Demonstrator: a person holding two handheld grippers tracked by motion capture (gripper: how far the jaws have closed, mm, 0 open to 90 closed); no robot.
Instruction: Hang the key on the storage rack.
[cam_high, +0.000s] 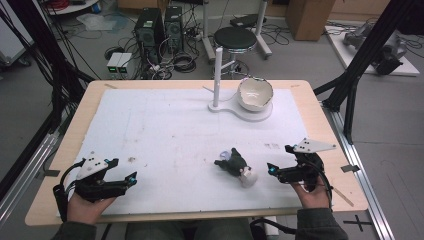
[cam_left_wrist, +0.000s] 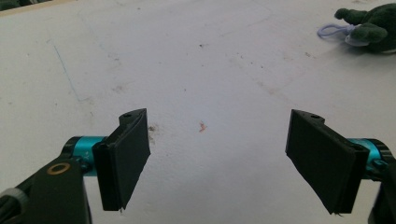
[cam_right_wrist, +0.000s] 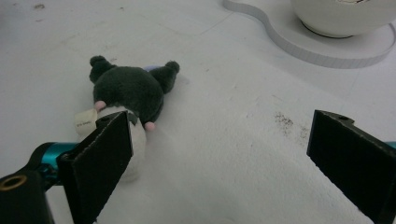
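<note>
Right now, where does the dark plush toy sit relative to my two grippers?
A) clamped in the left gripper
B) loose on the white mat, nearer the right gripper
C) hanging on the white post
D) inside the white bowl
B: the plush toy lies free on the white mat, just beside the open right gripper, far from the open left gripper.
</note>
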